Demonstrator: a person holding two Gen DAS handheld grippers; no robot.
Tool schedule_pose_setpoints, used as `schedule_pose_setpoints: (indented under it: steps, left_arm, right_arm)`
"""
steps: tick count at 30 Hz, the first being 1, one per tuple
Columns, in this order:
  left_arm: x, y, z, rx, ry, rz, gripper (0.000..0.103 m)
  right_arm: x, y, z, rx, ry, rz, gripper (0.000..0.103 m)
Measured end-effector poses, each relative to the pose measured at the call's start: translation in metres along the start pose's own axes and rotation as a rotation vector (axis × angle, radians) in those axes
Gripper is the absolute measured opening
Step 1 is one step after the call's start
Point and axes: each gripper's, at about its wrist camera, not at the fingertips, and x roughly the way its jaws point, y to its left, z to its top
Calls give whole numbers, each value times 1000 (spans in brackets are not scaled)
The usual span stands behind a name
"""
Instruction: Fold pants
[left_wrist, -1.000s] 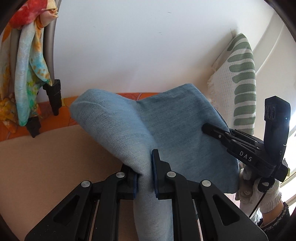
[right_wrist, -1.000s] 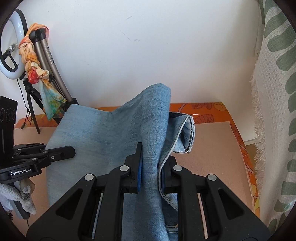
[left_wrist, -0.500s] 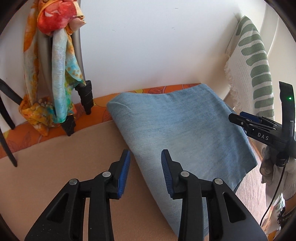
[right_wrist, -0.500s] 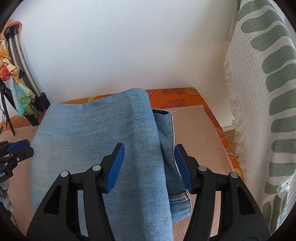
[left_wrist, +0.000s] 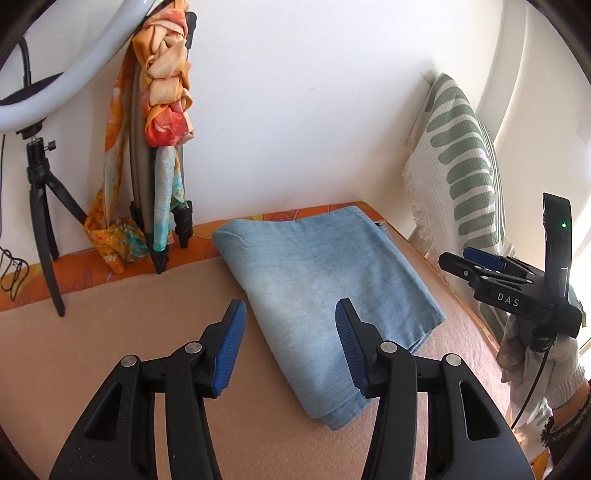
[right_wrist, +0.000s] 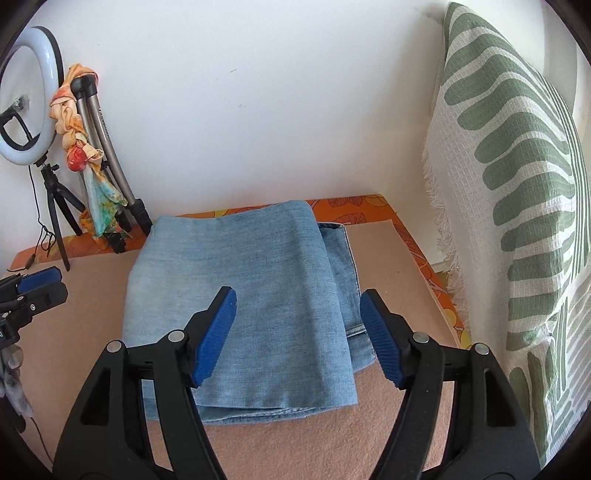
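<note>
Denim, pale blue and soft, sits folded into a flat stack: the pants (right_wrist: 255, 306) lie on the tan bench (right_wrist: 399, 435) just ahead of and below the right claw (right_wrist: 297, 336), whose jaws are opening with nothing pressed between them, the cloth simply showing through the gap underneath. Over in the left view, the left claw (left_wrist: 290, 341) has its jaws opening too, empty, and the pants (left_wrist: 325, 291) run from between its tips away toward the far right. This fabric looks light but floppy, with some body from the layers; I'd judge it will sag and slide apart if lifted by one corner, so a firm pinch through all layers at a folded edge is the safer hold. Nearest the right claw is the open hem side, where several layer edges show, and a lower layer pokes out on the claw's right side, not quite squared up. The rounded fold lies at the far end, close to the wall. Room to move: bare bench on the left claw's left side and nearer to both claws; tight on the right claw's right, where a green-striped cloth (right_wrist: 517, 206) hangs beside the bench edge; at the far left, a tripod (right_wrist: 55, 206) and a scarf (right_wrist: 85, 155) stand well apart from the stack.
</note>
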Motion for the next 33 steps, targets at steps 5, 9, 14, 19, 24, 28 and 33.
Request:
schedule_pose_setpoints:
  steps: [5, 9, 14, 19, 24, 28, 33]
  left_arm:
    - [-39, -13, -9, 27, -34, -15, 56]
    - [-78, -23, -22, 67, -77, -17, 62]
    - [-121, -32, -41, 98, -113, -25, 70]
    - [-160, -41, -59, 116, -150, -9, 80]
    - [-194, -52, -82, 132, -163, -27, 81]
    - [-217, -55, -101, 138, -177, -37, 83]
    - [-239, -52, -123, 117, -176, -24, 86]
  right_arm:
    - [-48, 9, -13, 11, -54, -13, 80]
    - [-86, 19, -26, 17, -97, -45, 84]
    - [-133, 35, -48, 16, -137, -106, 96]
    - [-172, 50, -70, 26, -148, -101, 99]
    - [-210, 67, -88, 33, -174, -77, 101]
    - [-240, 81, -104, 31, -210, -78, 103]
    - [-266, 94, -125, 62, -238, -50, 103]
